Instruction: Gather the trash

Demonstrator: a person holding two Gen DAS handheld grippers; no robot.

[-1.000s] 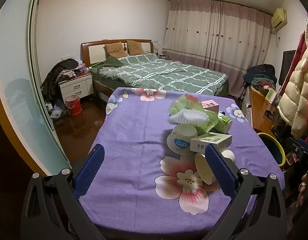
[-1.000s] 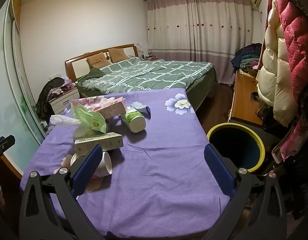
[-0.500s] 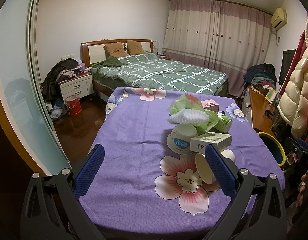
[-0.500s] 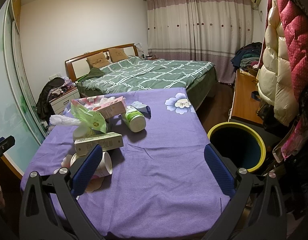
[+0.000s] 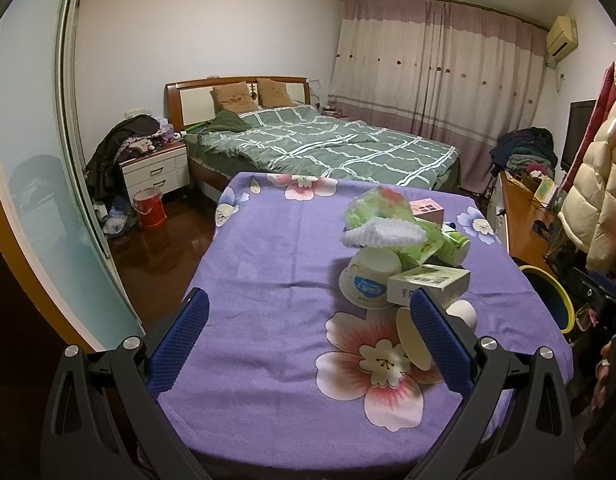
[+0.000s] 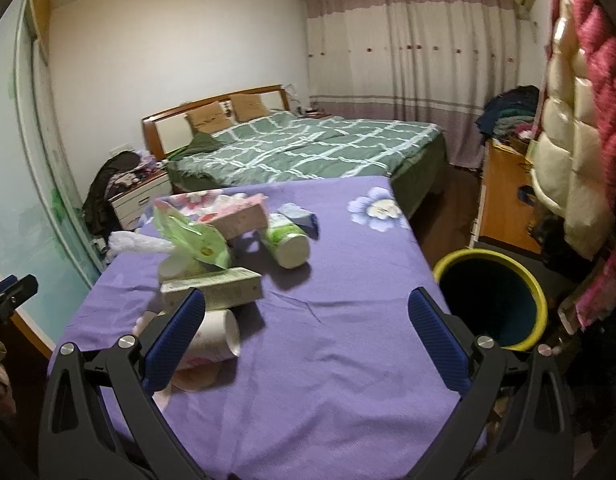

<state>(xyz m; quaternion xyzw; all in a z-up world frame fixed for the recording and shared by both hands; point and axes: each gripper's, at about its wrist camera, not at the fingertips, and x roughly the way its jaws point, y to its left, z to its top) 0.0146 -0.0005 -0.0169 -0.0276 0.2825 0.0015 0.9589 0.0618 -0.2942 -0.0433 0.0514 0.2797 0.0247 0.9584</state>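
Note:
A pile of trash lies on the purple flowered tablecloth: a white paper bowl upside down, a small carton, a paper cup on its side, a green wrapper with white tissue, a green-white can and a pink box. The yellow-rimmed bin stands on the floor right of the table. My left gripper is open and empty at the near edge. My right gripper is open and empty, the cup beside its left finger.
A bed with a green checked quilt stands behind the table. A nightstand and a red bucket are at the left. A wooden desk and hanging coats are at the right.
The right wrist view has shifted slightly and blurred, with the trash pile now a little closer. The left gripper has hardly moved. Both grippers stay open.

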